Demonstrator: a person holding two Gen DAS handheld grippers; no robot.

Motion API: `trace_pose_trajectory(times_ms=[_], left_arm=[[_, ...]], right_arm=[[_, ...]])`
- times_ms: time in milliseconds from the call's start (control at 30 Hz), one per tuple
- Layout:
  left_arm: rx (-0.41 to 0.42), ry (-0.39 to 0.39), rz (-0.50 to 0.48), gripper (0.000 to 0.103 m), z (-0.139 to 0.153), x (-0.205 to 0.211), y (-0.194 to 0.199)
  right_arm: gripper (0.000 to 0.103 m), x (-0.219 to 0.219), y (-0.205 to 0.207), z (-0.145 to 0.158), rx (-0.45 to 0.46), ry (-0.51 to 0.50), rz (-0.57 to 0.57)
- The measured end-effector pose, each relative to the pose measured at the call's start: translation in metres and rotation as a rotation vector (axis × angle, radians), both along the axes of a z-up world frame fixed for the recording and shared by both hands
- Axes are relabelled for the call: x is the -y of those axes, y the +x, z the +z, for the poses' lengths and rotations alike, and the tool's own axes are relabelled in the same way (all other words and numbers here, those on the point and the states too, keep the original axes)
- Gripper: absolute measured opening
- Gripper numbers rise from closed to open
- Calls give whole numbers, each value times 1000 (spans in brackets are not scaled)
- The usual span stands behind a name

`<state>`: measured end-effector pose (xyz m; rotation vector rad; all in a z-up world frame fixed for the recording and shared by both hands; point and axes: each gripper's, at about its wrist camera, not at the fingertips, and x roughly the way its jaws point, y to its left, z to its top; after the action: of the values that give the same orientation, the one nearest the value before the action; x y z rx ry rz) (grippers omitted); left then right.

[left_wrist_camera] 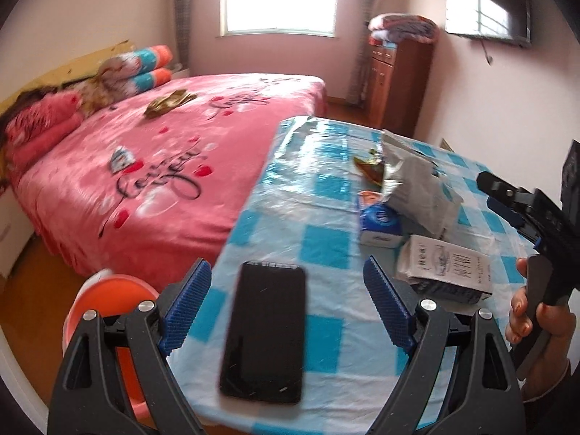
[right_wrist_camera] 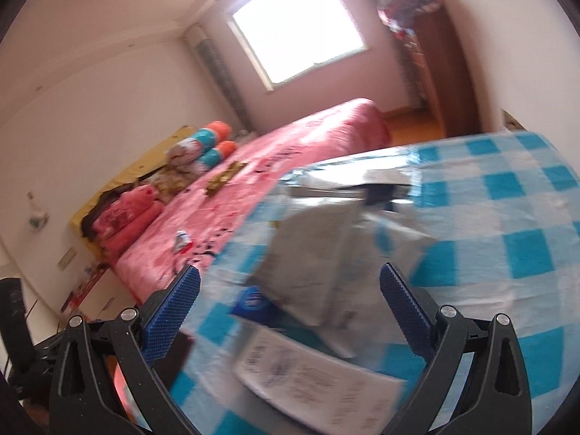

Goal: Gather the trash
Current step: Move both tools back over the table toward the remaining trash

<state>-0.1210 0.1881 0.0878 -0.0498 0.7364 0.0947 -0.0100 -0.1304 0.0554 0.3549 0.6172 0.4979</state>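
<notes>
On the blue-checked table (left_wrist_camera: 319, 246) lie a crumpled silver bag (left_wrist_camera: 413, 181), a gold-brown wrapper (left_wrist_camera: 369, 168), a blue tissue pack (left_wrist_camera: 378, 224) and a white printed packet (left_wrist_camera: 446, 268). My left gripper (left_wrist_camera: 290, 290) is open over the table's near end, with a black phone (left_wrist_camera: 264, 330) lying flat on the cloth between its fingers, untouched. The right gripper (left_wrist_camera: 496, 195), held in a hand (left_wrist_camera: 536, 311), hovers at the table's right side. In the right wrist view that gripper (right_wrist_camera: 290, 301) is open, facing the silver bag (right_wrist_camera: 326, 246), the tissue pack (right_wrist_camera: 253, 301) and the white packet (right_wrist_camera: 315, 377).
A pink bed (left_wrist_camera: 163, 188) stands left of the table, with a gold wrapper (left_wrist_camera: 168, 103) and a small white-blue wrapper (left_wrist_camera: 121, 159) on its cover. An orange plastic container (left_wrist_camera: 108, 308) sits on the floor by the table's near-left corner. A wooden cabinet (left_wrist_camera: 398, 83) stands at the far wall.
</notes>
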Motion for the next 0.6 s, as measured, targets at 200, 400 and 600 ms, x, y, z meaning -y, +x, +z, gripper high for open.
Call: trace_pose_trajectory(times_ms=[200, 400, 600], left_arm=[[-3, 8, -66, 87, 14, 37, 39], [46, 10, -104, 87, 48, 79, 112], [-15, -37, -65, 86, 51, 115, 217]], right_arm=[[98, 40, 13, -11, -45, -26, -104], [98, 74, 16, -15, -59, 20, -160], [98, 93, 25, -24, -116, 65, -165]])
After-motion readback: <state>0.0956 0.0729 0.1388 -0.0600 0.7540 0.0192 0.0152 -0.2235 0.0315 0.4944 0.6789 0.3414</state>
